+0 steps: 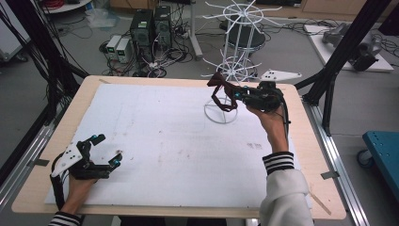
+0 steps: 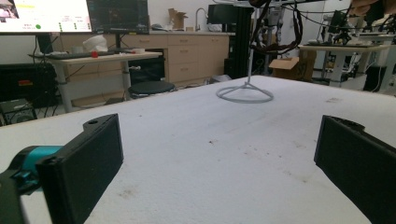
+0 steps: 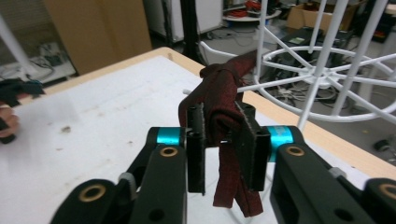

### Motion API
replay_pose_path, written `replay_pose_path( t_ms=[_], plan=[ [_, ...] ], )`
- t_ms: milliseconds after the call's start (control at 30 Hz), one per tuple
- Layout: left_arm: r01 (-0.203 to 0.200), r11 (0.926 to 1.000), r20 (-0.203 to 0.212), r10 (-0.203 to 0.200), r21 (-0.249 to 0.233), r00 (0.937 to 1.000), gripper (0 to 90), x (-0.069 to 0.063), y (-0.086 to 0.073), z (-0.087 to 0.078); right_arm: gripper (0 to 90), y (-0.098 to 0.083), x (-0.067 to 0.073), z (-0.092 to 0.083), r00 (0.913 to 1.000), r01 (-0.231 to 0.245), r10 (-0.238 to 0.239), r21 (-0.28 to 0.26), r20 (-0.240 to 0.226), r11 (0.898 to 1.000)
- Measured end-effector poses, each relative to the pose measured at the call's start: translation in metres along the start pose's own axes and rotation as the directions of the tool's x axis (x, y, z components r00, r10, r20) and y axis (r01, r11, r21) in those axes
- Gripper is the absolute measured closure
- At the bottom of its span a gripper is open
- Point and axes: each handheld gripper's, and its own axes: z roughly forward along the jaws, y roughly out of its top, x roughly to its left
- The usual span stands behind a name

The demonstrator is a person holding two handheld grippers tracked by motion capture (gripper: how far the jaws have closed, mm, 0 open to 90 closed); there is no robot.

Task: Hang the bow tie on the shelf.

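Nearest the person, the left tongs (image 1: 107, 149) sit low at the near-left corner of the surface (image 1: 160, 141), held by the left hand (image 1: 77, 186), jaws spread wide w/ nothing between them; in the left gripper view the two black pads frame bare white mat, faint brown specks on it. Mid-surface is plain white sheet over a pale wood board. Further back on the right side, the right hand (image 1: 270, 120) reaches fwd, striped cuff and white sleeve (image 1: 284, 188) trailing behind it, holding the right tongs (image 1: 235, 95) raised above the surface. Right tongs are pinched on a dark red fabric strip (image 3: 224, 116): in the right gripper view the cloth is bunched between the pads, loose ends hanging below the jaws, upper part knotted and running up toward the rack. From the high view the strip forms a loop (image 1: 223, 94) hanging off the tongs' tip, above and just beside the round base ring of the white wire rack (image 1: 237, 42). Can't tell whether the cloth touches a rack spoke. The rack stands at the far edge of the surface, spoked tiers up its pole. Beyond: floor w/ PC towers (image 1: 150, 26), cables, black frame posts.
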Motion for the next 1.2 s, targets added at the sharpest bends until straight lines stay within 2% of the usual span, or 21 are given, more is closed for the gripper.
replay_pose_path(
  t_ms=[233, 367, 467, 533, 600, 733, 967, 1033, 1100, 1200],
  plan=[
    [0.003, 1.0, -0.002, -0.003, 0.001, 1.0, 1.7, 0.0, 0.0, 0.0, 57.3, 0.001, 0.004, -0.002, 0.9982, 0.036, -0.035, -0.009, 0.049, 0.999],
    [0.0, 1.0, 0.0, 0.0, 0.0, 1.0, 1.7, 0.0, 0.0, 0.0, 39.9, 0.001, 0.006, -0.005, 0.996, 0.042, -0.039, -0.03, 0.08, 0.999],
    [0.0, 1.0, 0.0, 0.0, 0.0, 1.0, 1.7, 0.0, 0.0, 0.0, 11.6, 0.001, 0.011, -0.007, 0.9943, 0.048, -0.041, -0.066, 0.098, 0.997],
    [0.003, 1.0, -0.001, -0.003, -0.003, 1.0, 1.7, 0.0, 0.0, 0.0, 10.1, 0.001, 0.015, -0.011, 0.9935, 0.065, -0.056, -0.085, 0.099, 0.994],
    [0.002, 1.0, -0.001, -0.002, -0.002, 1.0, 1.7, 0.0, 0.0, 0.0, 0.9, -0.001, 0.019, -0.016, 0.9924, 0.082, -0.07, -0.123, 0.101, 0.989],
    [0.006, 1.0, -0.002, -0.006, -0.002, 1.0, 1.7, 0.0, 0.0, 0.0, 0.5, -0.008, 0.026, -0.031, 0.9914, 0.101, -0.084, -0.177, 0.1, 0.979],
    [0.001, 1.0, -0.004, -0.001, -0.001, 1.0, 1.7, 0.0, 0.0, 0.0, 0.5, -0.029, 0.037, -0.052, 0.9903, 0.111, -0.09, -0.218, 0.105, 0.97],
    [0.002, 1.0, -0.004, -0.002, -0.001, 1.0, 1.7, 0.0, 0.0, 0.0, 0.6, -0.039, 0.04, -0.058, 0.9865, 0.137, -0.111, -0.236, 0.121, 0.962],
    [0.0, 1.0, -0.003, 0.0, 0.0, 1.0, 1.7, 0.0, 0.0, 0.0, 0.6, -0.053, 0.045, -0.065, 0.9834, 0.146, -0.113, -0.249, 0.142, 0.957],
    [-0.003, 1.0, -0.003, 0.003, -0.001, 1.0, 1.7, 0.0, 0.0, 0.0, 0.5, -0.078, 0.051, -0.075, 0.9776, 0.161, -0.112, -0.291, 0.178, 0.943]
  ],
)
